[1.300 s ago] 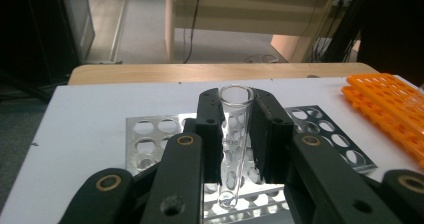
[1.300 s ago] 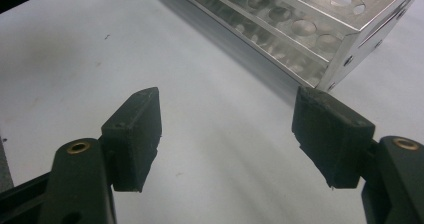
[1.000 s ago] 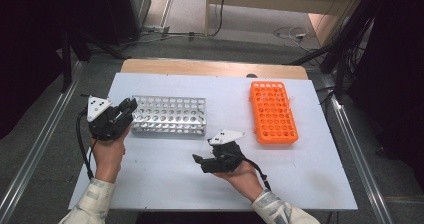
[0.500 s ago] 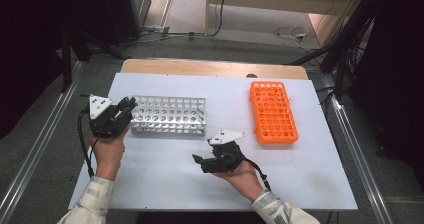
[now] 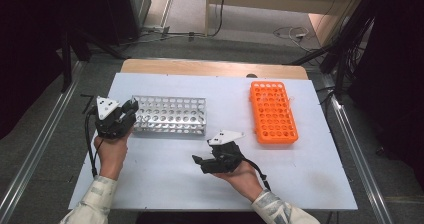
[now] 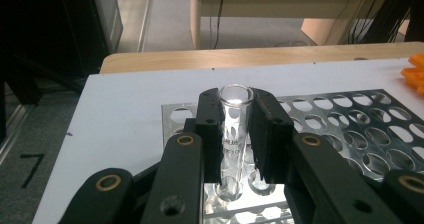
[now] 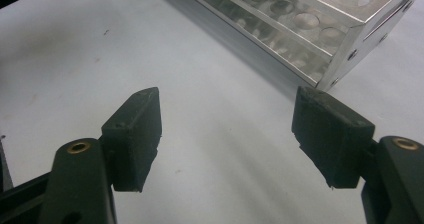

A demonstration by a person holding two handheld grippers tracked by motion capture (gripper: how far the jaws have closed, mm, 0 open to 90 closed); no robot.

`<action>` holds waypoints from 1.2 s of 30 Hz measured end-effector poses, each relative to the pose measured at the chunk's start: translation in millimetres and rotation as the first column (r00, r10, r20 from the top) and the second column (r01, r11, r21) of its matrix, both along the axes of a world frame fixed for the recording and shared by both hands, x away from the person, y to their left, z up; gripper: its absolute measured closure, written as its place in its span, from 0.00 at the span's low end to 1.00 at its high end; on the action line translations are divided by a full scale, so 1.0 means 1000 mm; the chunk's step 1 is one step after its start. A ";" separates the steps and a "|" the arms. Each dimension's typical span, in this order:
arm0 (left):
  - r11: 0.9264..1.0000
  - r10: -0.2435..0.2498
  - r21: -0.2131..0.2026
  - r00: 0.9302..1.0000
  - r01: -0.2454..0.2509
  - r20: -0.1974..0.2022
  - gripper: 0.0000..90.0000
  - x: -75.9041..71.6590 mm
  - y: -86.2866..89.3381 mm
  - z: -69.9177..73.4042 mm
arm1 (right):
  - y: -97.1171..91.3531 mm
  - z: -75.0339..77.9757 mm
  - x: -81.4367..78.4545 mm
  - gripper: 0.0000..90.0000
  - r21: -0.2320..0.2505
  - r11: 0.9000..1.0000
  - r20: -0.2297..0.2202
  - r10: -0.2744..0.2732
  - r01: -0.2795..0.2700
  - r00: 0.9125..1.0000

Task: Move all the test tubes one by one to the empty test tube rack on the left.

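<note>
A white table [image 5: 165, 184] was seen in the high view, its far edge backed by a strip of bare wood [image 5: 210, 67], with grey floor beyond, metal rails along both sides and loose cables [image 5: 292, 34] left on the floor near dark equipment. On the table a metal rack [image 5: 170, 115] full of round holes was laid left of centre, and an orange rack [image 5: 273, 112] was set well apart to its right. The left gripper [image 5: 131, 107] was held at the left end of the metal rack, and in the left gripper view its jaws were seen clamped on a clear glass tube [image 6: 234, 134], which was kept upright with its lower end down in a hole at the near corner of the metal rack [image 6: 350, 134]; the open rim stood just above the jaw tips. The right gripper [image 5: 198, 162] was rested low over bare table in front of the metal rack, and in the right gripper view its jaws were spread wide with nothing between them, a corner of the metal rack [image 7: 320, 39] lying ahead of them.
</note>
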State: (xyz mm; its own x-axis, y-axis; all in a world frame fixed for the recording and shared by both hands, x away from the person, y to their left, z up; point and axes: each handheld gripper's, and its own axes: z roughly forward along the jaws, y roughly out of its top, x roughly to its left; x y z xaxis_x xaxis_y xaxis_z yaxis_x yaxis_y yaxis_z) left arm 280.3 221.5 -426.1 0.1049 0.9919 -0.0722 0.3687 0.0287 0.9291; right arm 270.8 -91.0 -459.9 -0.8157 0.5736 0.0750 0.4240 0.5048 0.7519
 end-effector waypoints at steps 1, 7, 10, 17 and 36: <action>1.000 0.001 0.006 1.000 -0.001 -0.003 0.83 0.000 -0.001 -0.001 | 0.000 0.000 0.000 0.30 0.001 1.000 0.001 0.000 0.000 1.000; 1.000 0.005 0.022 1.000 -0.004 -0.021 0.83 0.001 -0.002 -0.006 | -0.001 0.001 0.000 0.30 0.004 1.000 0.006 -0.004 0.004 1.000; 1.000 0.006 0.018 1.000 -0.006 -0.030 0.83 0.001 -0.002 -0.008 | -0.001 0.002 -0.001 0.30 0.002 1.000 0.008 -0.001 0.001 1.000; 0.999 0.004 0.035 0.999 -0.002 -0.047 0.83 0.001 -0.004 -0.011 | -0.002 0.002 0.000 0.30 0.003 1.000 0.010 -0.002 0.002 1.000; 0.999 -0.004 0.048 0.998 0.008 -0.070 0.80 0.001 -0.007 -0.013 | -0.001 0.002 -0.001 0.30 0.004 1.000 0.008 -0.002 0.002 1.000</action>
